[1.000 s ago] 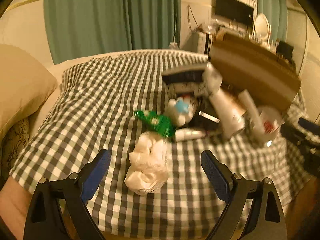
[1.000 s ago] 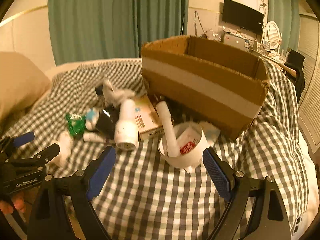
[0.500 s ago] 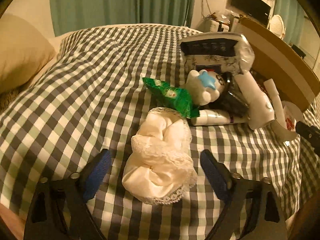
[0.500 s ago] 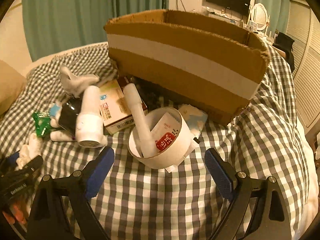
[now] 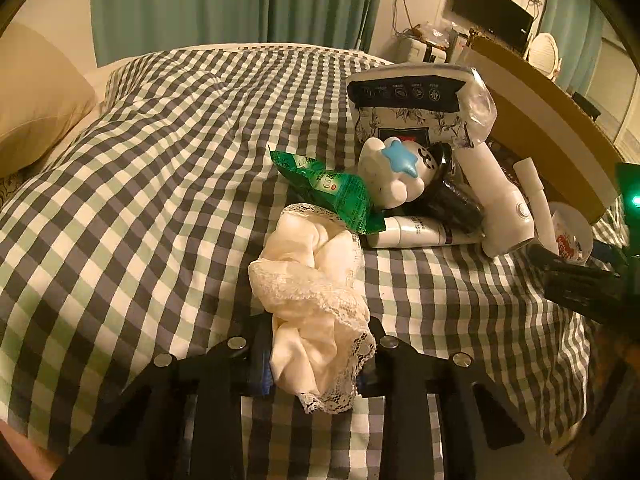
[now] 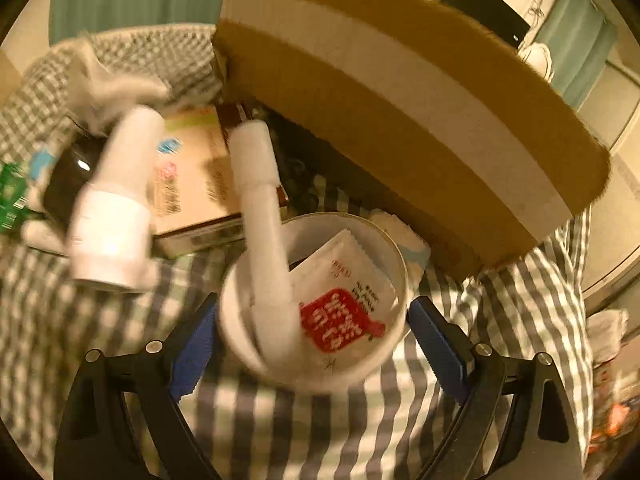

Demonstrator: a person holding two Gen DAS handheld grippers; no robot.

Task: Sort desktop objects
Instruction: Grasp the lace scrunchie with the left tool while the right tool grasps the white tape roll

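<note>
We can't see the left gripper [image 5: 316, 364] pads; the cream lace cloth [image 5: 316, 300] covers them. The right wrist view is motion-blurred: print on the red sachet [image 6: 340, 320] and flat box [image 6: 188, 184] is unreadable. The white cup [image 6: 316, 300] hides the right gripper [image 6: 316, 344] pad faces, so contact is unclear. The cardboard box [image 6: 400, 92] interior is hidden.

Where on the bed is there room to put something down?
The checked blanket lies bare between the pillow and the lace cloth. It is crowded by the cardboard box, where the white cup, white bottle and green packet pile together.
</note>
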